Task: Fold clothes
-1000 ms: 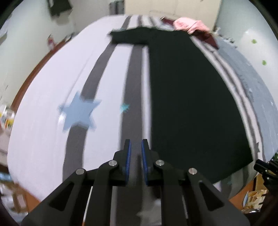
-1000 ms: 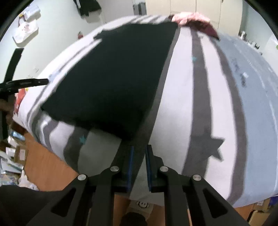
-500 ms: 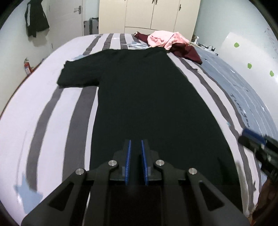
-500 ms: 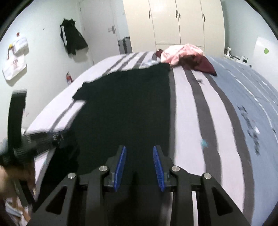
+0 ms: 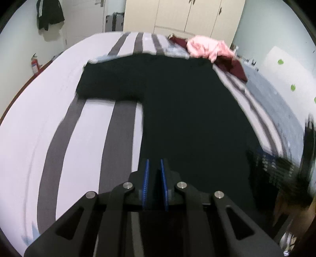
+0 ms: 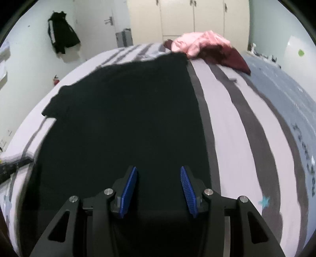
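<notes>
A black T-shirt (image 5: 187,102) lies spread flat on the striped bed (image 5: 59,110), collar at the far end and one sleeve (image 5: 110,83) stretched out to the left. My left gripper (image 5: 154,164) hovers over the shirt's near left edge. Its blue pads stand close together, and I cannot see whether cloth is pinched between them. In the right wrist view the same shirt (image 6: 128,102) fills the middle. My right gripper (image 6: 159,172) is open above the shirt's near end, close to its right edge, with only black cloth showing behind the gap.
A heap of pink clothes (image 5: 207,47) and a maroon garment (image 5: 233,67) lies at the far end of the bed, just beyond the collar. A black jacket (image 6: 63,37) hangs on the left wall, wardrobes (image 6: 197,17) stand behind, and striped bedding (image 6: 227,118) runs right of the shirt.
Both grippers have swung from the bed's near edge onto the shirt's near end. The right gripper has opened from shut to wide. The left gripper's jaws kept the same narrow gap.
</notes>
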The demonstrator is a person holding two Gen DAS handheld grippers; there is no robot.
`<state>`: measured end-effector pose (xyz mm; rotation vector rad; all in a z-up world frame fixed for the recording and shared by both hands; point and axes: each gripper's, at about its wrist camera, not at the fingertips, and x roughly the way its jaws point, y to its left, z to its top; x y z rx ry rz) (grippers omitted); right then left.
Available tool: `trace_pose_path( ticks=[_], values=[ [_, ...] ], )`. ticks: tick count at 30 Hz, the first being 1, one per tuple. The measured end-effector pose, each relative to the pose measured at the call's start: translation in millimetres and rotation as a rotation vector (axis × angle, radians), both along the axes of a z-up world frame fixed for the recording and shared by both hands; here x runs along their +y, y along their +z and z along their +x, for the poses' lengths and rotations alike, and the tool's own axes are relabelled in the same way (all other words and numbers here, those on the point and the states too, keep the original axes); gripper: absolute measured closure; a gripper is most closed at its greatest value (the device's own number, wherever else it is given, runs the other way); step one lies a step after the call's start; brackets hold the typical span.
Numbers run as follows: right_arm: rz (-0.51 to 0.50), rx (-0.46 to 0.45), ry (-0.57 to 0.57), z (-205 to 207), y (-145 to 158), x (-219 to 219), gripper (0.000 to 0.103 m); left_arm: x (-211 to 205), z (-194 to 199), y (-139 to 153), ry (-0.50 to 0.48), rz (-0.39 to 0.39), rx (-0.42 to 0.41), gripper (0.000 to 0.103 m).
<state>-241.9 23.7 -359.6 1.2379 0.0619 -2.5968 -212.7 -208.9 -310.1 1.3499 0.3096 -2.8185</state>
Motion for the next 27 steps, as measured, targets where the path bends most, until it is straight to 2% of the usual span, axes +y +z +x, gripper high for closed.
trace_pose_path(
  ticks=[5, 7, 8, 9, 11, 13, 15, 17, 20, 24, 27],
  values=[
    [-0.032, -0.024, 0.021, -4, 3, 9, 0.06, -4, -68, -1, 0.0, -0.044, 0.022, 0.092],
    [-0.05, -0.039, 0.03, -16, 9, 11, 0.06, -14, -89, -15, 0.05, -0.072, -0.03, 0.092],
    [-0.059, -0.046, 0.035, -23, 12, 12, 0.06, -20, -96, -23, 0.077, -0.077, -0.061, 0.089],
    [-0.065, -0.048, 0.045, -32, 17, 12, 0.06, -27, -100, -30, 0.103, -0.062, -0.089, 0.082],
    [-0.079, -0.038, 0.066, -56, 28, 11, 0.06, -36, -101, -35, 0.14, -0.055, -0.114, 0.062],
    [-0.082, -0.006, 0.084, -84, 38, 8, 0.059, -36, -105, -28, 0.151, -0.071, -0.125, 0.062],
    [-0.08, 0.018, 0.097, -116, 42, 2, 0.058, -33, -112, -11, 0.151, -0.09, -0.081, 0.063],
    [-0.074, 0.033, 0.103, -146, 40, -7, 0.058, -28, -130, 6, 0.124, -0.085, -0.015, 0.063],
    [-0.066, 0.056, 0.112, -192, 39, -21, 0.058, -18, -179, 10, 0.056, -0.06, 0.024, 0.063],
    [-0.055, 0.086, 0.125, -252, 36, -39, 0.058, -1, -250, -4, -0.068, -0.111, 0.048, 0.063],
    [-0.038, 0.096, 0.128, -288, 31, -50, 0.058, 1, -297, -20, -0.116, -0.174, 0.023, 0.063]
  ],
)
